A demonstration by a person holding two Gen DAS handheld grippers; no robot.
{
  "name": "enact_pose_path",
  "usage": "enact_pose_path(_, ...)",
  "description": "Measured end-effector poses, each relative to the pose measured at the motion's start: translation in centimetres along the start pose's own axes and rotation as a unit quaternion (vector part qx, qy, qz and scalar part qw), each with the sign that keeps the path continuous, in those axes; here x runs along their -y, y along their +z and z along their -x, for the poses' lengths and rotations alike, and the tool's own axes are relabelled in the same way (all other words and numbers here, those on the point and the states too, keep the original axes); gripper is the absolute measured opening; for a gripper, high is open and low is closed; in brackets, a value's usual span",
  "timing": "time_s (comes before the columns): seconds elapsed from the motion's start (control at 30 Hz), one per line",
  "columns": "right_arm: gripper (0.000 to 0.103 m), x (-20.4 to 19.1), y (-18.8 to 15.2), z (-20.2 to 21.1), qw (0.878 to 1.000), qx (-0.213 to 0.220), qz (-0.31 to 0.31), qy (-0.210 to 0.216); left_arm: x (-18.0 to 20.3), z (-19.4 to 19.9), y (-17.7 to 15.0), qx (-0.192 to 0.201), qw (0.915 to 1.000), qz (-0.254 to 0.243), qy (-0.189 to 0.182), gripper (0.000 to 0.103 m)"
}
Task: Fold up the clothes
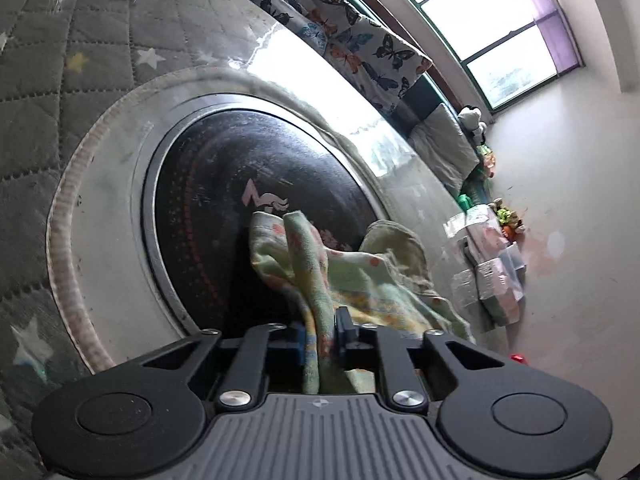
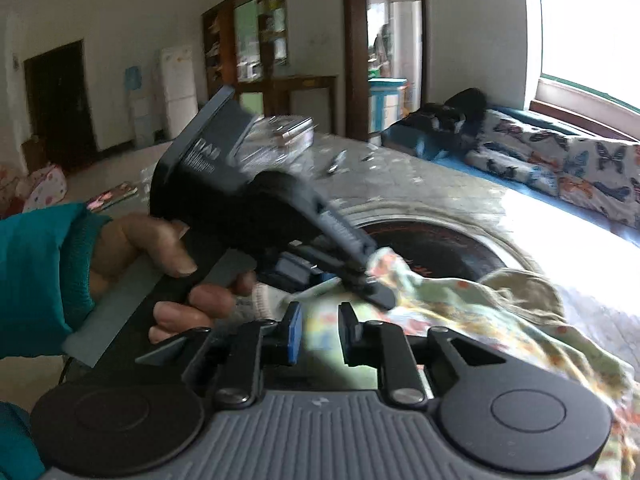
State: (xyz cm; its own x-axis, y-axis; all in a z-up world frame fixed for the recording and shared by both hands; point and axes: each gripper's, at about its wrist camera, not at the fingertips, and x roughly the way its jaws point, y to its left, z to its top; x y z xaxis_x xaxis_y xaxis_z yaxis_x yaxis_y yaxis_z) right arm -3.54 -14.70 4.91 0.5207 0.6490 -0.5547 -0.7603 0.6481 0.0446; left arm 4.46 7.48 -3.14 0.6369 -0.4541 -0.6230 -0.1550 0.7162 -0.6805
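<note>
A small pale green and yellow garment with orange prints (image 1: pixel 352 276) lies bunched over a round black glass plate (image 1: pixel 240 184) set in the table. My left gripper (image 1: pixel 320 340) is shut on a fold of the garment, which runs up between its fingers. In the right wrist view the same garment (image 2: pixel 460 304) spreads to the right. My right gripper (image 2: pixel 320 334) is open, its jaws a little apart just above the cloth, holding nothing. The left gripper (image 2: pixel 360 276), held in a hand with a teal sleeve, clamps the cloth right in front of it.
A grey quilted star-print cover (image 1: pixel 80 80) surrounds the plate's metal ring. A butterfly-print blanket (image 1: pixel 360 48) lies on a bench under the window. Packets and small toys (image 1: pixel 492 260) sit at the table's far end by the wall. Small tools (image 2: pixel 336 164) lie on the table's far side.
</note>
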Motion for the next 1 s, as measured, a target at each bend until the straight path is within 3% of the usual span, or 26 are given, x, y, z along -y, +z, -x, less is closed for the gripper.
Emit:
enact_pose_path(0.2, 0.021, 5.1, -1.7, 2.1, 0.995, -0.005, -0.058, -0.081, -0.1, 0.0, -0.1, 0.001, 1.0000, -0.006, 0.006, 0.013)
enact_pose_path(0.37, 0.021, 10.9, -4.1, 2.9, 0.979, -0.012, -0.129, -0.156, 0.1, -0.1, -0.1, 0.001, 0.9999, -0.006, 0.009, 0.013)
enact_pose_path(0.5, 0.021, 14.7, -5.5, 2.8, 0.967, -0.014, -0.178, -0.180, 0.1, -0.2, -0.2, 0.000, 0.9999, -0.007, 0.012, 0.013)
enact_pose_path(0.73, 0.018, 16.8, -6.5, 2.0, 0.958, -0.030, -0.180, -0.222, -0.1, -0.2, -0.2, -0.001, 0.9999, -0.005, 0.013, 0.014)
enact_pose_path(0.8, 0.027, 16.8, -6.3, 2.2, 0.955, -0.029, -0.171, -0.240, -0.1, -0.2, -0.1, -0.002, 0.9999, -0.004, 0.013, 0.014)
enact_pose_path(0.83, 0.037, 16.9, -6.2, 2.2, 0.953, -0.030, -0.167, -0.252, -0.1, -0.2, -0.1, -0.002, 0.9999, -0.004, 0.013, 0.014)
enact_pose_path(0.93, 0.042, 17.9, -6.4, 2.2, 0.947, -0.034, -0.179, -0.265, 0.0, -0.2, -0.1, -0.003, 0.9999, -0.005, 0.014, 0.014)
enact_pose_path(1.0, 0.051, 18.4, -6.7, 2.0, 0.944, -0.038, -0.188, -0.268, 0.0, -0.2, -0.1, -0.003, 0.9999, -0.005, 0.013, 0.014)
